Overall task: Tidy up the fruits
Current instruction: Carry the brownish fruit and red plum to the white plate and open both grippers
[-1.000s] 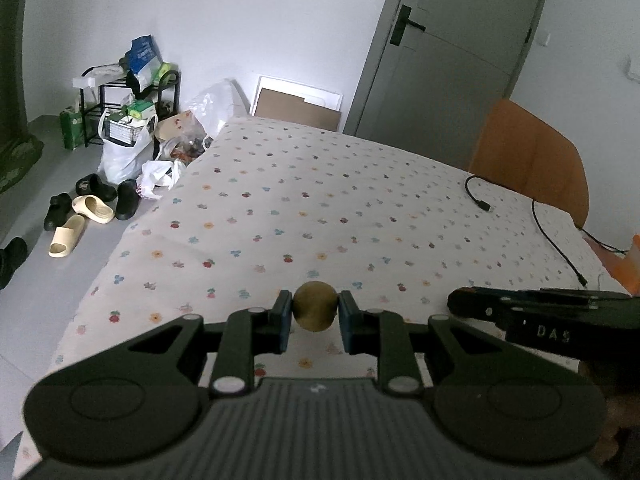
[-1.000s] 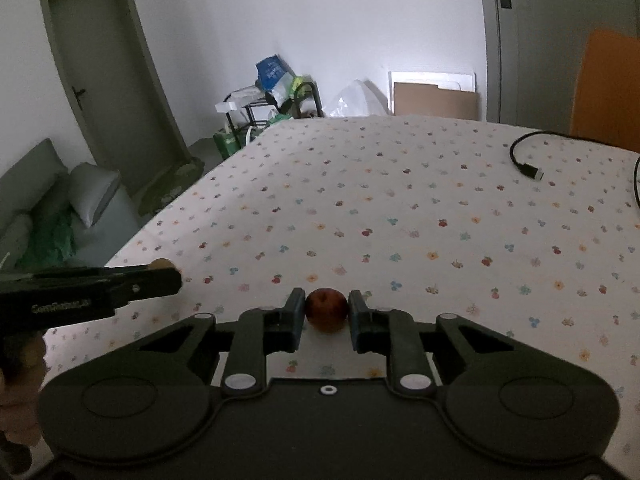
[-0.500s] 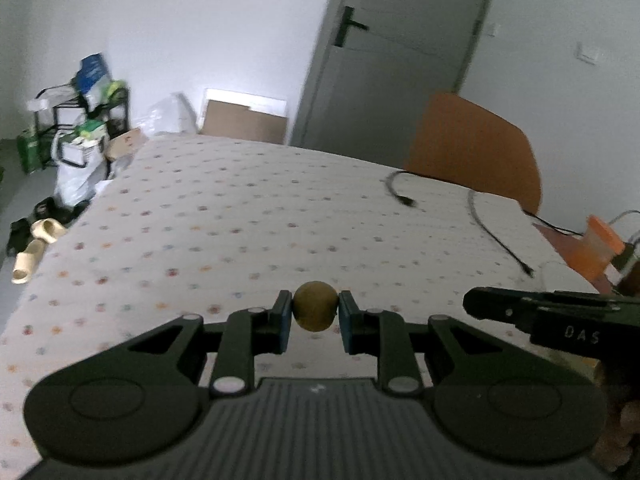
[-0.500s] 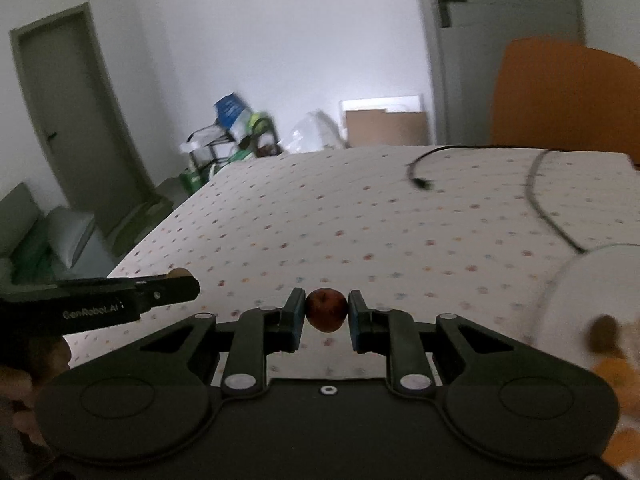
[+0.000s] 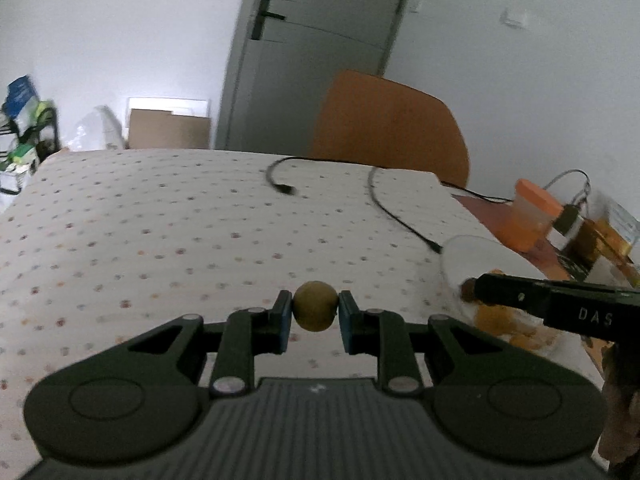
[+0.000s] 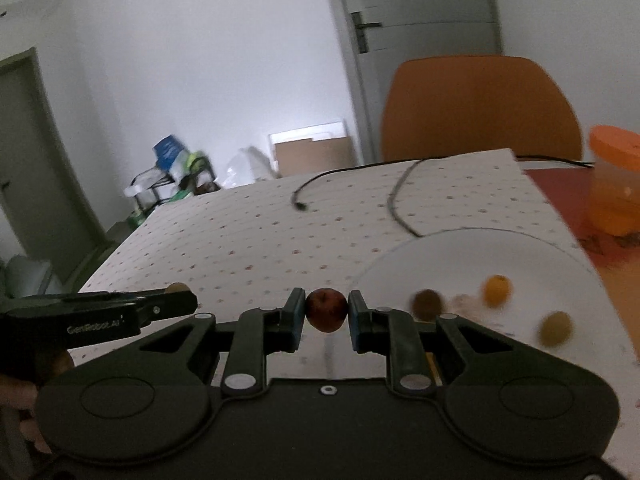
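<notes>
A flower-dotted cloth (image 5: pixel 160 232) covers the table; an orange chair (image 6: pixel 476 108) and grey door (image 5: pixel 312 72) stand at 12 o'clock. The left gripper (image 5: pixel 315 314) pinches one green fruit (image 5: pixel 315 312), the right gripper (image 6: pixel 327 316) one red fruit (image 6: pixel 326 309). The white plate (image 6: pixel 520 256) at 2 o'clock holds three small fruits.

Both views swung right: white plate (image 6: pixel 480 256) with small fruits (image 6: pixel 496 289) now fills right of right-wrist frame; orange-lidded jar (image 5: pixel 534 216) entered left-wrist frame, shoes and rack gone.

Plate (image 6: pixel 500 256) right on table (image 6: pixel 248 240), chair (image 6: pixel 476 108) behind
</notes>
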Available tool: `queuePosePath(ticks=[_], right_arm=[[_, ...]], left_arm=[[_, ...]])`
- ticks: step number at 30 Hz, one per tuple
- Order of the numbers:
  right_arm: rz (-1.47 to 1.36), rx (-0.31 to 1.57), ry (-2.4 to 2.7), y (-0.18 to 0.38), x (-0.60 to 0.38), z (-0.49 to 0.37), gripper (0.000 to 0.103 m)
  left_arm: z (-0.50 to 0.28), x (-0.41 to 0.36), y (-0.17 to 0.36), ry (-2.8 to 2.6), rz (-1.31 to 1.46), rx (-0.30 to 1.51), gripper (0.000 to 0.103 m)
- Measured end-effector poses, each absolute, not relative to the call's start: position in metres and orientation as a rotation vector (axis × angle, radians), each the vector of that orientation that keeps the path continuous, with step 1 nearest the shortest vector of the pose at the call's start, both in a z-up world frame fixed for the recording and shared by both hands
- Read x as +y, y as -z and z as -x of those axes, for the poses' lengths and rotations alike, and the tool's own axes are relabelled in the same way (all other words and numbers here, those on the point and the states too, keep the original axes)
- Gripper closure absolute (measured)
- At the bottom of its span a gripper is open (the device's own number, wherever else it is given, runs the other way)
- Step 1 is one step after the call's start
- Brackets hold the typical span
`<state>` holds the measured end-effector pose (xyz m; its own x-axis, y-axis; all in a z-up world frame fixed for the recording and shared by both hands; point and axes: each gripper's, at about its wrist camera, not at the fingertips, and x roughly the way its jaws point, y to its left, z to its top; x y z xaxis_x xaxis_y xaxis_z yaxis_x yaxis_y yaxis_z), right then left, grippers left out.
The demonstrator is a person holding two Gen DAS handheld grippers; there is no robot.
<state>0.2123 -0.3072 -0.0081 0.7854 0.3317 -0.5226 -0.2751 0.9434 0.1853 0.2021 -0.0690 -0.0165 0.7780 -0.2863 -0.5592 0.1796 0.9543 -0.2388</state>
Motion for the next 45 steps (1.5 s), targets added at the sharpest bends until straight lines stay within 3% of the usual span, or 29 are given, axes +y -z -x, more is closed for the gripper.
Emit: queuePosePath(ticks=[26, 28, 36, 42, 44, 45], right_arm=[[-0.253, 0.537, -0.202, 0.022, -0.422, -0.197, 0.082], [-0.266, 0.536, -0.204, 0.022, -0.425, -0.198, 0.082], [-0.267, 0.528, -0.205, 0.021, -0.424, -0.203, 0.082], [-0.255, 0.519, -0.214, 0.016, -0.415, -0.208, 0.082], [-0.244, 0.504, -0.212, 0.013, -0.412, -0.209, 0.077], [-0.244, 0.49, -0.203, 0.01, -0.412, -0.208, 0.068]], left_arm=[[-0.215, -0.187, 0.012, 0.423, 0.051, 0.651, 0.08], [-0.216, -0.189, 0.011, 0.422, 0.054, 0.652, 0.074], [-0.219, -0.173, 0.009, 0.366, 0.065, 0.66, 0.068], [-0.216, -0.155, 0.004, 0.324, 0.068, 0.642, 0.058], [-0.215, -0.15, 0.003, 0.312, 0.068, 0.641, 0.056], [-0.215, -0.147, 0.003, 0.307, 0.069, 0.641, 0.055]])
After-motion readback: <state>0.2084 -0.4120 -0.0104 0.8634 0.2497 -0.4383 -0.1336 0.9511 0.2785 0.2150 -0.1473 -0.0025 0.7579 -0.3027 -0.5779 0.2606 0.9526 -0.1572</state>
